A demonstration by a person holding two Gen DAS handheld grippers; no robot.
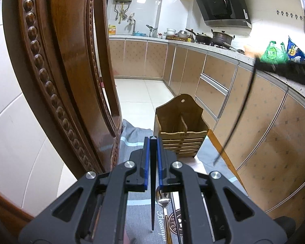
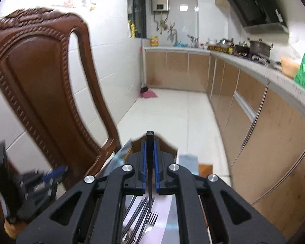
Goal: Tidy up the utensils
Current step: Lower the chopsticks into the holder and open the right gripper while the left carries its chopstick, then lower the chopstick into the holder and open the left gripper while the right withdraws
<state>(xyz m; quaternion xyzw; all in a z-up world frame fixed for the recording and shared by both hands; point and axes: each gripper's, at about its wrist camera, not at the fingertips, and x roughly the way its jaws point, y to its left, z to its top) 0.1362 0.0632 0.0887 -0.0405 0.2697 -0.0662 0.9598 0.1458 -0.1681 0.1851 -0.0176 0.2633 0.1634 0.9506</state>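
Observation:
My left gripper (image 1: 153,140) is shut on a black chopstick (image 1: 152,183) that points down toward the table. A wooden utensil holder (image 1: 181,130) with two compartments stands just ahead and right of it. A steel spoon (image 1: 163,200) lies on the grey cloth (image 1: 132,138) below the jaws. My right gripper (image 2: 150,144) is shut on another black chopstick (image 2: 150,172), held over the holder (image 2: 168,148), which it mostly hides. That chopstick also shows at the right in the left wrist view (image 1: 238,118). Forks (image 2: 150,221) and several black chopsticks (image 2: 134,215) lie below.
A carved wooden chair back (image 1: 57,71) stands close on the left, also in the right wrist view (image 2: 40,85). Kitchen cabinets (image 1: 254,105) and a counter with pots run along the right. The table's edge (image 1: 223,152) lies right of the holder. The left gripper body (image 2: 30,187) shows at lower left.

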